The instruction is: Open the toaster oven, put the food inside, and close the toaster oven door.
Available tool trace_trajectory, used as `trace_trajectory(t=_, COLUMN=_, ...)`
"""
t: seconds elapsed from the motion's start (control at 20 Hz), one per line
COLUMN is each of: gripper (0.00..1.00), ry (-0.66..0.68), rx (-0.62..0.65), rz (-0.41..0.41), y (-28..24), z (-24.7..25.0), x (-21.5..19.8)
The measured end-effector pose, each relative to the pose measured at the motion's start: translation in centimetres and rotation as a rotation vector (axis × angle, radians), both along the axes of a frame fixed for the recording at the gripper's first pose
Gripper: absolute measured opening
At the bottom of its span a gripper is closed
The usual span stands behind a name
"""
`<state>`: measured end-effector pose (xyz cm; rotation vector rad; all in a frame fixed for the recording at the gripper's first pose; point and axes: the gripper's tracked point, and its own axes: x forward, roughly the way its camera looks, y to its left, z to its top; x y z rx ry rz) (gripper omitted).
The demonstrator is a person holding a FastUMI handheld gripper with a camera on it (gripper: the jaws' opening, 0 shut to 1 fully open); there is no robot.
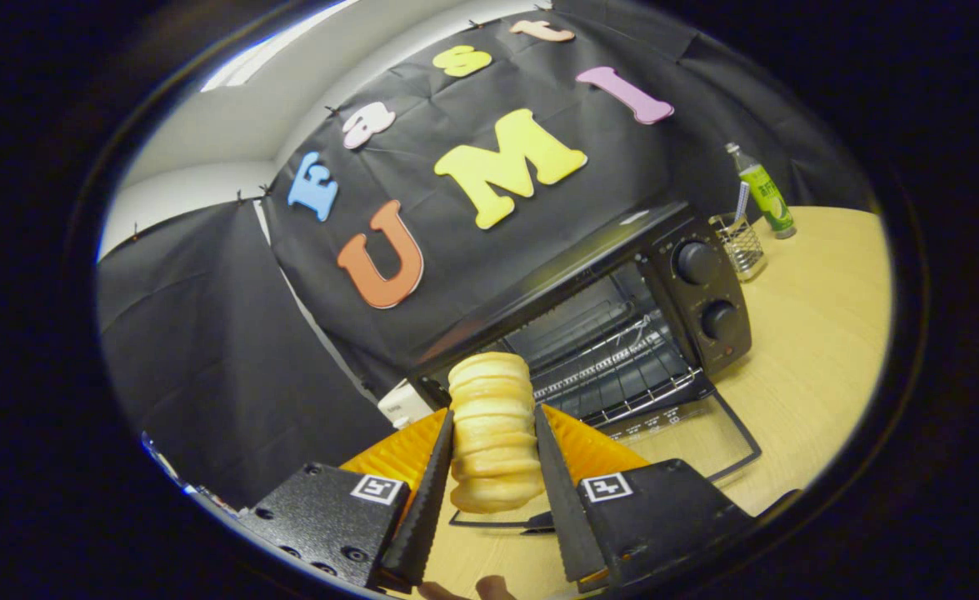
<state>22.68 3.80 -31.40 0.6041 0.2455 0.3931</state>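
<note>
A pale ridged bread roll stands upright between my two fingers, and my gripper is shut on it with both fingers pressing its sides. Beyond the roll stands the black toaster oven on the wooden table. Its glass door lies folded down flat toward me, so the cavity shows. A wire rack sits inside the cavity. Two round knobs are on the oven's right panel. The roll is held above the table, just ahead of the door's near edge.
A wire mesh cup and a green-labelled bottle stand on the table past the oven's right side. A white box sits by the oven's left corner. Black cloth walls close the back and left.
</note>
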Motion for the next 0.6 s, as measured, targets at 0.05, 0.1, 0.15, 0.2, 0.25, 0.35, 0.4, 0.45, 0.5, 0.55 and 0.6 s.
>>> trace_trajectory(t=0.05, gripper=0.64, ry=0.011, rx=-0.003, rz=-0.007, y=-0.1, z=-0.3, x=1.1)
trace_trajectory(t=0.1, gripper=0.64, ry=0.008, rx=0.005, rz=-0.023, y=-0.1, z=-0.3, x=2.3)
trace_trajectory(t=0.15, gripper=0.64, ry=0.010, rx=0.000, rz=-0.046, y=-0.5, z=-0.3, x=3.6)
trace_trajectory(t=0.2, gripper=0.64, ry=0.015, rx=-0.009, rz=-0.055, y=-0.8, z=-0.5, x=4.7)
trace_trajectory(t=0.25, gripper=0.64, ry=0.021, rx=-0.020, rz=-0.063, y=-1.1, z=-0.8, x=5.9)
trace_trajectory(t=0.35, gripper=0.64, ry=0.031, rx=-0.038, rz=-0.084, y=-1.8, z=-0.9, x=8.2)
trace_trajectory(t=0.4, gripper=0.64, ry=0.039, rx=-0.044, rz=-0.091, y=-2.0, z=-1.0, x=9.0)
trace_trajectory(t=0.45, gripper=0.64, ry=0.041, rx=-0.045, rz=-0.093, y=-2.2, z=-0.9, x=9.9)
trace_trajectory(t=0.5, gripper=0.64, ry=0.036, rx=-0.048, rz=-0.097, y=-2.3, z=-0.7, x=10.5)
trace_trajectory(t=0.55, gripper=0.64, ry=0.030, rx=-0.053, rz=-0.113, y=-2.6, z=-0.6, x=11.3)
trace_trajectory(t=0.6, gripper=0.65, ry=0.029, rx=-0.062, rz=-0.124, y=-2.9, z=-0.6, x=11.9)
